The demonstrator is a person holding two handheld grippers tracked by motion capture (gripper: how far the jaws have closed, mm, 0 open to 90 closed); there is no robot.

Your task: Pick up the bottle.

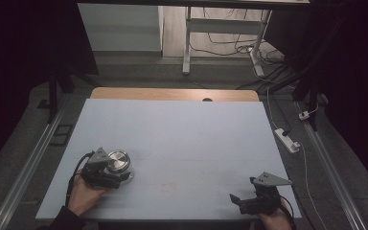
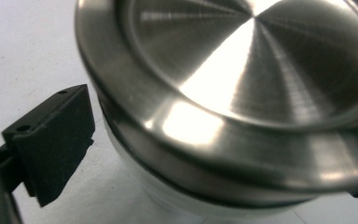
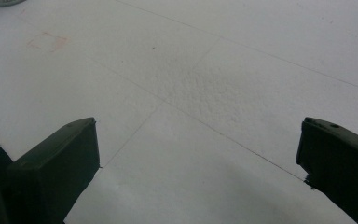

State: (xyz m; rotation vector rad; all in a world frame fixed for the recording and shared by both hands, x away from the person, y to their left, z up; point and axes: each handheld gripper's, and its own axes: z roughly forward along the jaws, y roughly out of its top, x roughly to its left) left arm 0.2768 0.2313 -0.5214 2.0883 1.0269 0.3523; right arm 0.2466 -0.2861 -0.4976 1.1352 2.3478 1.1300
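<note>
Down at the near left of the pale blue-white tabletop [image 1: 182, 134] stands a round, brushed-steel container with a flat shiny lid [image 1: 119, 162], and the left gripper [image 1: 106, 178] is at it from the person's side. Seen from the left gripper view, the container [image 2: 242, 93] sits between the jaws: the black pad on the left stands just beside the wall under the lid's rim with a thin strip of table showing between them, while the other jaw is barely visible at the right edge under the rim. So the fingers are released around the container, not pressing on it. At the near right of the table, well apart from the container, the right gripper [image 1: 242, 201] rests low with its jaws spread wide over bare tabletop, grasping nothing.
</note>
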